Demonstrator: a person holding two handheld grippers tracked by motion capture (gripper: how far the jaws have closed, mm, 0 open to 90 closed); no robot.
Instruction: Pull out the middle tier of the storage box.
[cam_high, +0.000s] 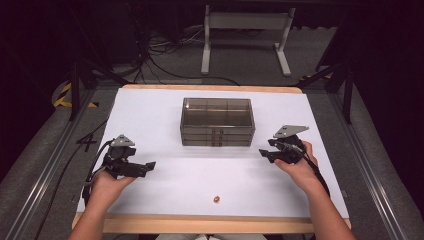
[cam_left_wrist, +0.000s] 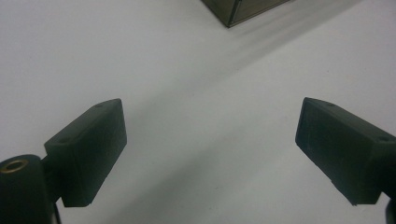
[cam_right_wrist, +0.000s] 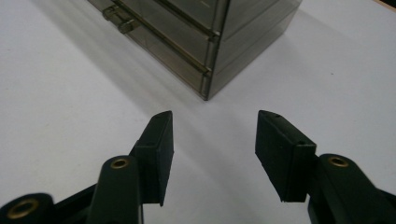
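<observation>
Where the table (cam_high: 165, 112) edge meets us, we count one small reddish-brown object (cam_high: 217, 199) lying alone on the white surface, too small to identify. Farther in we hold two grippers. Our left gripper (cam_high: 150, 165) has its jaws spread wide with nothing between them; our right gripper (cam_high: 264, 154) also has its jaws parted and empty. Beyond and between them stands one drawer box (cam_high: 217, 122), near the middle of the table, well apart from both grippers. It is smoky, see-through plastic, with stacked shallow drawers facing us and small handles at the front; we cannot count the drawers for certain.
</observation>
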